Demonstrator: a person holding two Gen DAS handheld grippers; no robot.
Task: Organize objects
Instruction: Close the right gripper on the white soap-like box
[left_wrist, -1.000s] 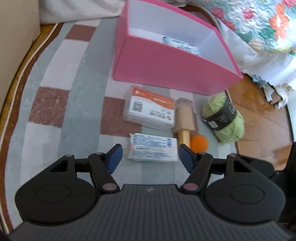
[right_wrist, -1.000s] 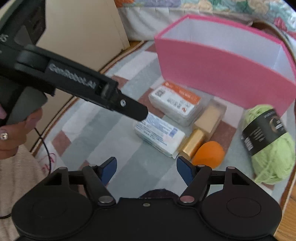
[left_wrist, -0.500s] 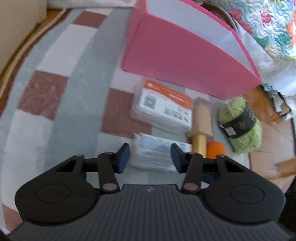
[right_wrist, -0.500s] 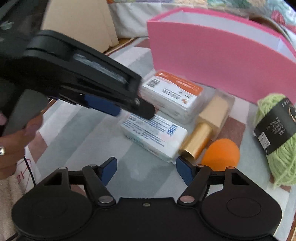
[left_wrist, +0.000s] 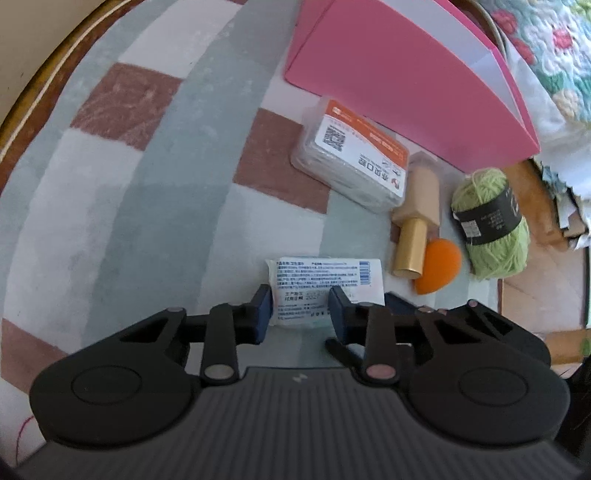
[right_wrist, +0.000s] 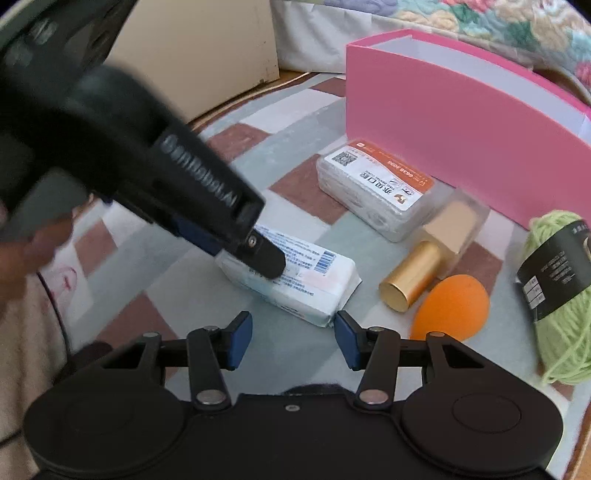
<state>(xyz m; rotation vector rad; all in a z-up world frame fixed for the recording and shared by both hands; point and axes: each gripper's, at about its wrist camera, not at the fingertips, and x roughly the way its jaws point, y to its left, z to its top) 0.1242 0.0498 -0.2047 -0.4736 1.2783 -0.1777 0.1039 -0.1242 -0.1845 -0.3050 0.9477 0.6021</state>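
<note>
A white wipes pack (left_wrist: 325, 273) lies on the rug, and my left gripper (left_wrist: 300, 306) is shut on its near end. The right wrist view shows that gripper's black finger (right_wrist: 264, 258) pressed on the pack (right_wrist: 310, 288). My right gripper (right_wrist: 293, 332) hovers just short of the pack's near corner; its jaws are closing and the pads touch nothing. Behind the pack lie a clear box with an orange label (left_wrist: 354, 162), a gold-capped bottle (left_wrist: 413, 221), an orange sponge (left_wrist: 439, 269) and a green yarn ball (left_wrist: 491, 221). The pink box (left_wrist: 406, 92) stands beyond them.
A checked grey, white and brown rug (left_wrist: 147, 184) covers the floor. A beige cabinet (right_wrist: 207, 48) stands at the back left, a floral quilt (right_wrist: 498, 26) behind the pink box (right_wrist: 461, 147). Wood floor and paper scraps (left_wrist: 565, 206) lie right of the yarn. A hand (right_wrist: 22, 254) holds the left gripper.
The left gripper came down over the white pack and closed on it. The right gripper moved nearer the pack and its jaws narrowed.
</note>
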